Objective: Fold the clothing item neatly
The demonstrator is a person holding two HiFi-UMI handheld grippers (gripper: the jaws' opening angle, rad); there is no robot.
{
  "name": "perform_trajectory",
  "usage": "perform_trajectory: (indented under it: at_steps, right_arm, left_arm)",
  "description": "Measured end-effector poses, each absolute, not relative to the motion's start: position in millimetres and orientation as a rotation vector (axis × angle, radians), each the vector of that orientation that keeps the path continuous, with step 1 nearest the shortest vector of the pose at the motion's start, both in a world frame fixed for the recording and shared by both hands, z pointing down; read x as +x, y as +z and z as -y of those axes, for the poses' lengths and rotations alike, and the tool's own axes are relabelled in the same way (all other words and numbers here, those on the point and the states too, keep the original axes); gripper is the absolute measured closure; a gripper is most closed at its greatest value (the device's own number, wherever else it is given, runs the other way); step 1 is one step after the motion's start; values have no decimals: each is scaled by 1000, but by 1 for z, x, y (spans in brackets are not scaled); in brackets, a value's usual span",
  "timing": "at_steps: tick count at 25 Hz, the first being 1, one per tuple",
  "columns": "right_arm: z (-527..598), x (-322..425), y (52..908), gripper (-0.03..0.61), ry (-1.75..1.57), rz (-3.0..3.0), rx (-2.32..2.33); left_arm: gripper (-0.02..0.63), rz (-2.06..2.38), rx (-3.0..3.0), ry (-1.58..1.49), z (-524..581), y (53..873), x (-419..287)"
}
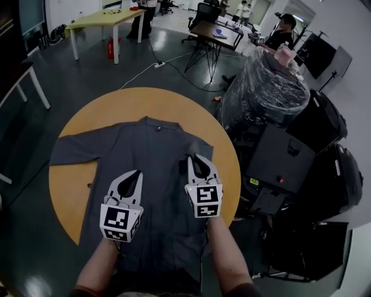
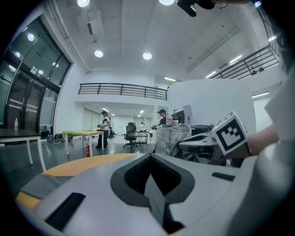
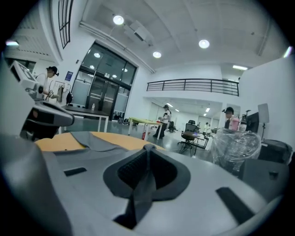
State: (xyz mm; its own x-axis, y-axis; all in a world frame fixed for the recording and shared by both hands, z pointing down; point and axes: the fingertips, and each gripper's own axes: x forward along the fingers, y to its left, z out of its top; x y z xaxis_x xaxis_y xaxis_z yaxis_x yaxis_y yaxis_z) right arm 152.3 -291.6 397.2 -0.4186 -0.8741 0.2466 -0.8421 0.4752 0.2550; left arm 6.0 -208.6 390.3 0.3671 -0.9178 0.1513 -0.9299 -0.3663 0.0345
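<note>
Writing: black-and-white square markers on both cubes, and a small yellow label (image 1: 254, 181) on a black case (image 1: 281, 156), too small to read
Surface: round yellow table (image 1: 104, 110) on a dark glossy floor (image 1: 35, 255)
Shirt (image 1: 153, 151): grey, lies flat on the table, collar at the far side, one sleeve spread out to the left
Left gripper (image 1: 138, 173): over the shirt's middle, jaws clenched together; whether any cloth is nipped there cannot be told
Right gripper (image 1: 195, 156): at the shirt's right edge, jaws clamped on a strip of the grey cloth
Room: open hall; a plastic-wrapped bundle (image 1: 264, 87) right of the table, a long green table (image 1: 107, 17) beyond, people at desks, a railed gallery above
</note>
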Motion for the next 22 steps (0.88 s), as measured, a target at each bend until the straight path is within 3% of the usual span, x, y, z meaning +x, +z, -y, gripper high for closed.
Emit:
perform_trajectory:
  at_steps: [10,22]
  right_arm:
    - [271,77,486,565,-66,2240,1300]
    - [293,7,416,565,-157,2286,1370]
  left_arm:
    - [606,1646,2447,194,210,433,-57]
    - [606,1635,2473,158,223,422,-119]
